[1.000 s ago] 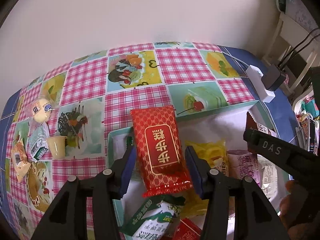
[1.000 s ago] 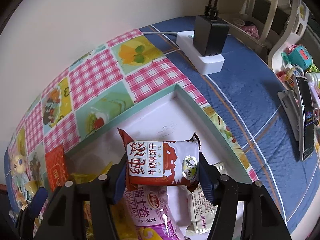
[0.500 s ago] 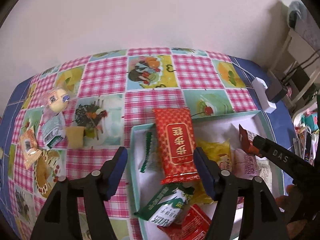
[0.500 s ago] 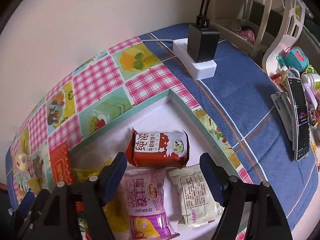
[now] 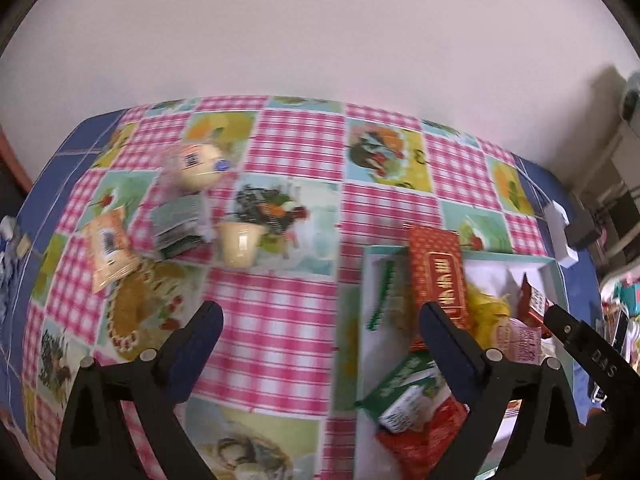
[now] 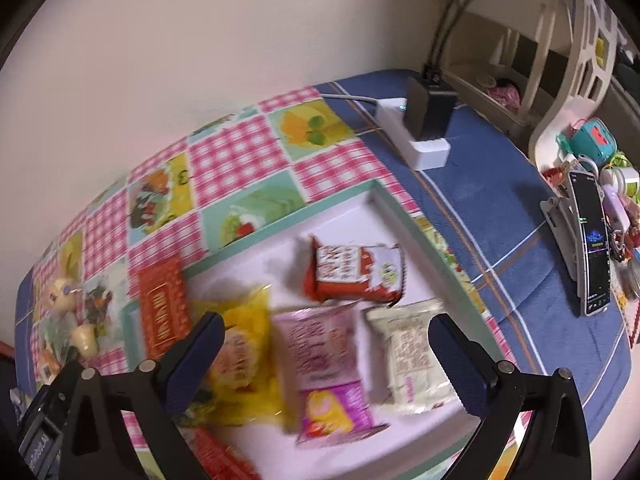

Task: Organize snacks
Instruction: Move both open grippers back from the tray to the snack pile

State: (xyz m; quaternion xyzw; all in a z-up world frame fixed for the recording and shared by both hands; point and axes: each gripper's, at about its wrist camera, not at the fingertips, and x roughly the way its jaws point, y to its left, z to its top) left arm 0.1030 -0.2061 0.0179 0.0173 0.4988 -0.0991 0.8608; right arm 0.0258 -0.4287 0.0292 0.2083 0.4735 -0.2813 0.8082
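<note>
one tray (image 6: 394,204) with at least seven snack packs in it: two red ones, plus one each of red-and-white (image 6: 354,274), yellow (image 6: 244,344), pink (image 6: 324,364), cream (image 6: 416,356) and green (image 5: 404,392). out on the checked cloth (image 5: 276,308) i count four loose bits: one little cup (image 5: 240,244), one round pack (image 5: 198,164), one green-white pack (image 5: 180,226), one orange pack (image 5: 108,250). also one power strip (image 6: 420,140) and one phone (image 6: 592,248).
</note>
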